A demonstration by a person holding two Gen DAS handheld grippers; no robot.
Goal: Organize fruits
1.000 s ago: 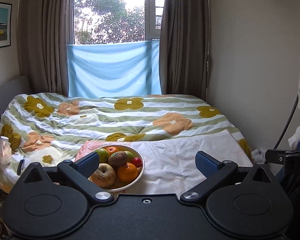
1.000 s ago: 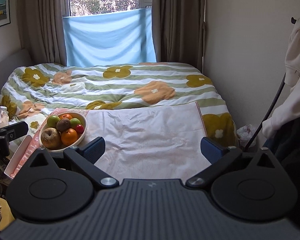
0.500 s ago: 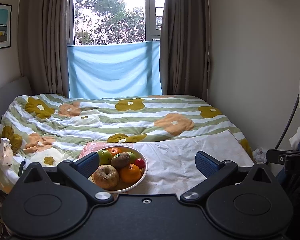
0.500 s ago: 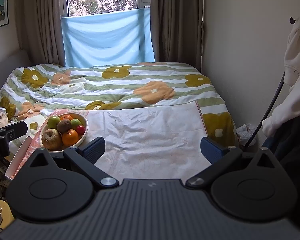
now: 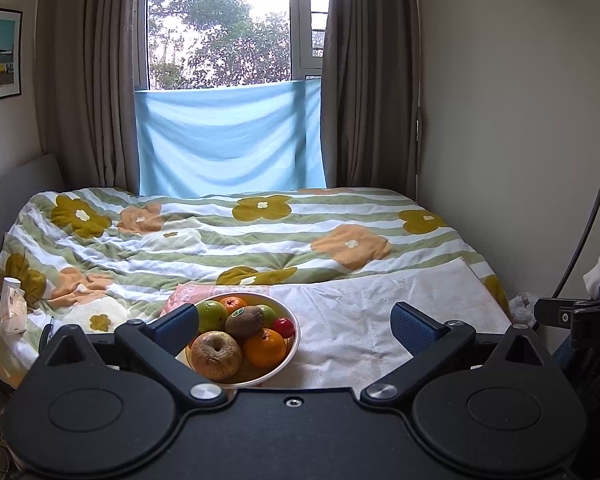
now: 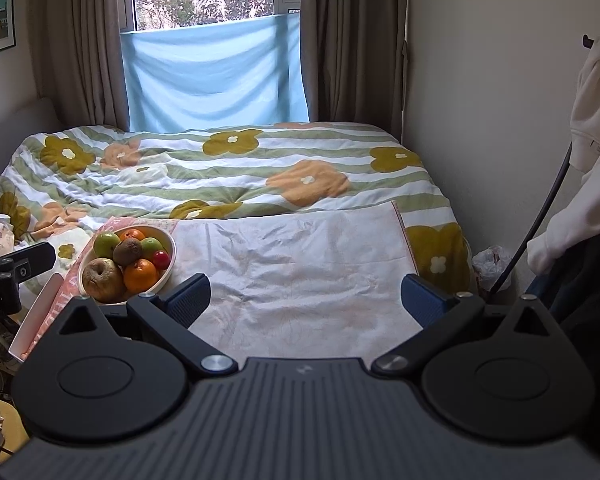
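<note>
Two views. Left wrist first: our left gripper (image 5: 296, 322) has its jaws spread wide, nothing between the blue pads (image 5: 414, 325). White bowl (image 5: 293, 344) sits on the pale cloth (image 5: 380, 320) at the near end of the bed, just ahead of the left finger, at about 11 o'clock from gripper centre. In the bowl we see a brownish wrinkled apple (image 5: 216, 354) at 6 o'clock, an orange (image 5: 265, 346) beside it at 5, a kiwi (image 5: 245, 322) in the middle, a green apple (image 5: 211, 316) at 10, a tangerine (image 5: 233, 303) at 12, a small red fruit (image 5: 284, 327) at 3. Floral duvet (image 5: 228, 236) covers the rest of the bed.

Right wrist: our right gripper (image 6: 306, 298) is also wide, empty, over bare cloth (image 6: 300, 268). Same bowl (image 6: 171, 256) sits well off at 10 o'clock, at the cloth's left edge, fruit all piled inside: apple (image 6: 102, 280), orange (image 6: 141, 276), kiwi (image 6: 127, 251). Part of the left gripper's body shows at 9 o'clock, frame edge. White garment (image 6: 596, 112) hangs on the wall at 2 o'clock.
</note>
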